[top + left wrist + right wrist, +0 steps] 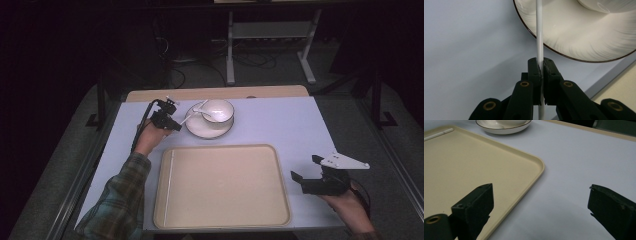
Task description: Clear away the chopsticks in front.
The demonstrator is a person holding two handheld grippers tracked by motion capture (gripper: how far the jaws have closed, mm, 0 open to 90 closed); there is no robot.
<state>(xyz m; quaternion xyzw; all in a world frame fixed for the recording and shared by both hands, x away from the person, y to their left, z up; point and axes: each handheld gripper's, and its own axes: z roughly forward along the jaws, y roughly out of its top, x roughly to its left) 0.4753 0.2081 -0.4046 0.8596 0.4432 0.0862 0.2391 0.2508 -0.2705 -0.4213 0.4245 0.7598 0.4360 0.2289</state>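
Left gripper view: the left gripper (541, 71) is clamped on a thin white spoon handle (539, 30), with both pads pinching the stem low down, just outside the dark rim of the white plate (579, 42). The handle runs up and over the plate toward the bowl (609, 5). Grip sits at the free end, likely because that is the 1 part clear of the crockery.

High view: the left gripper (167, 120) is at the far left of the table (295, 125), just beside the plate (196, 127). The bowl (218, 111) stands on the plate and the spoon (201, 111) leans out of it toward the gripper, so the handle offers itself to that side. The beige tray (222, 186) lies in front, near the person, bare apart from a thin pale stick along its left edge; probably the drop spot for the spoon.

The right gripper (306, 170) rests off the tray's right edge, well apart from the crockery, jaws wide with nothing between them, seemingly waiting. Right gripper view confirms: 2 black jaws far apart over the table, tray corner (537, 166) between.
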